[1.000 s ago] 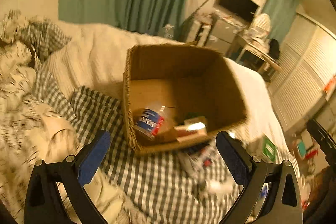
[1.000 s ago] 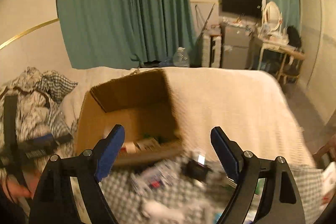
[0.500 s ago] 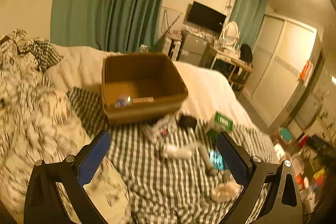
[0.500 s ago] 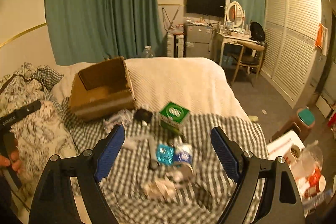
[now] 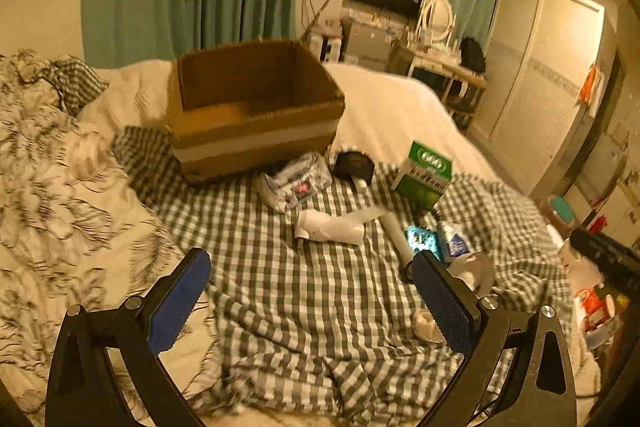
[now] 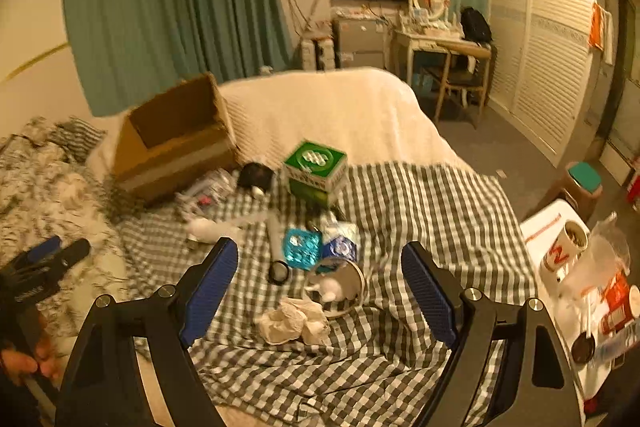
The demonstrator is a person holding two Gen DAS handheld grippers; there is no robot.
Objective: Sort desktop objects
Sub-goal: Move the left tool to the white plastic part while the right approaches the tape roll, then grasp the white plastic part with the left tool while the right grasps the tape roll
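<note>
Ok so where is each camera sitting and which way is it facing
Left wrist: sits behind the open left gripper, facing the brown cardboard box across the grey checked blanket.
Right wrist: sits behind the open right gripper, further right, facing the clutter; the left gripper shows at its left edge.
Shared: box, green-topped carton.

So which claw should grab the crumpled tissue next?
Probably the right claw. It is open, and the crumpled tissue lies just ahead between its fingers. The left claw, also open, faces bare checked blanket, with the tissue hidden behind its right finger.
</note>
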